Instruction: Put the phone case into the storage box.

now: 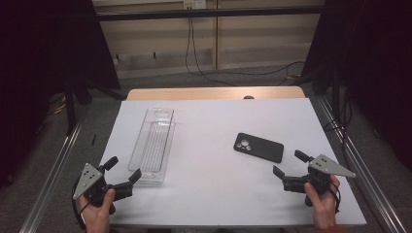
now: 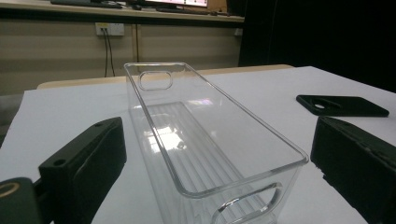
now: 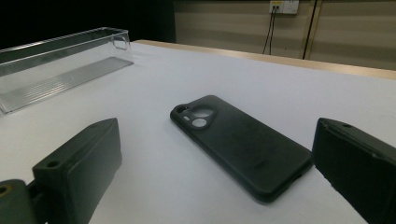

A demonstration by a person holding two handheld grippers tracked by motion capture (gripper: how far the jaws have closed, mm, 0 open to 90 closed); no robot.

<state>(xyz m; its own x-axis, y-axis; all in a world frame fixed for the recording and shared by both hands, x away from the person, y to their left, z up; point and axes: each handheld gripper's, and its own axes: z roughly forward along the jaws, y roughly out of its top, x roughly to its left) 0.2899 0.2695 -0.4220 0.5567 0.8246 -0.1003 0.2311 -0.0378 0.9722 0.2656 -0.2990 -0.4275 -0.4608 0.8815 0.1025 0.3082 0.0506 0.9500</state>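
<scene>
On table, white top: phone case lies flat, camera cutouts up, at about 4 o'clock from centre. R gripper sits just beside its near-right end, at 4 o'clock of the case. Jaws spread wide, nothing btw them, pads not touching the case. In right gripper view the case lies ahead, btw the two jaw lines but apart from both.

L gripper at 7 o'clock of the table, at the near short end of the bin, a clear long tray running 12-to-6. Jaws open, straddling that end w/o contact; left gripper view shows the bin's near wall btw them, gaps both sides.

Bin contents: nothing inside, just the ribbed floor and cut-out handles at both ends.

Risks, as I judge:
- Case is thin and flat on the top, so jaws may skid over it or shove it toward 10 o'clock instead of pinching. Cause: coming in too level, pads not under an edge.
- Soft case could flex or pop out if pinched by one corner.
- Bin is light, so an L-jaw bump could slide or tip it. A closed grip on the near wall should steady it.
- Case is near as wide as the bin looks, so it could catch on the rim if brought in crooked.
</scene>
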